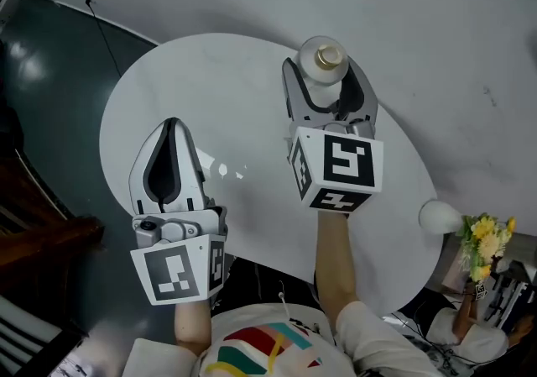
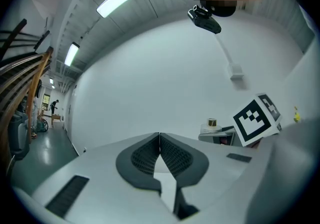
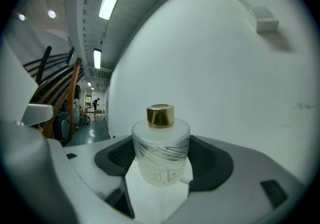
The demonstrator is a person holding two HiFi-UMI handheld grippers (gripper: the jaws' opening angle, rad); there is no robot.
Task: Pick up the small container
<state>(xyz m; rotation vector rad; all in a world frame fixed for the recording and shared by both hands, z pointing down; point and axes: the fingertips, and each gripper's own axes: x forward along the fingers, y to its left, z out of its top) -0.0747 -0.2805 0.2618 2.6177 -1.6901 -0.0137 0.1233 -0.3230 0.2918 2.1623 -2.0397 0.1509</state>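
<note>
A: Where is the small container (image 1: 324,63)?
B: Upright between the right gripper (image 1: 325,80) jaws, which press its frosted sides, over the white table (image 1: 243,90). Gold cap (image 3: 160,116) on; contents not discernible.
A: And the left gripper (image 1: 171,130)?
B: Jaws together, holding nothing.

Head view steeply down over table (image 1: 176,90); gripper views level, both showing container (image 3: 160,150).

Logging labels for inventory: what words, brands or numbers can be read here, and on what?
None can be read.
Container: faint line drawing; any print too small to read.
Right cube, left cube: square patterns, no letters.
Shirt: coloured stripes, no words.
</note>
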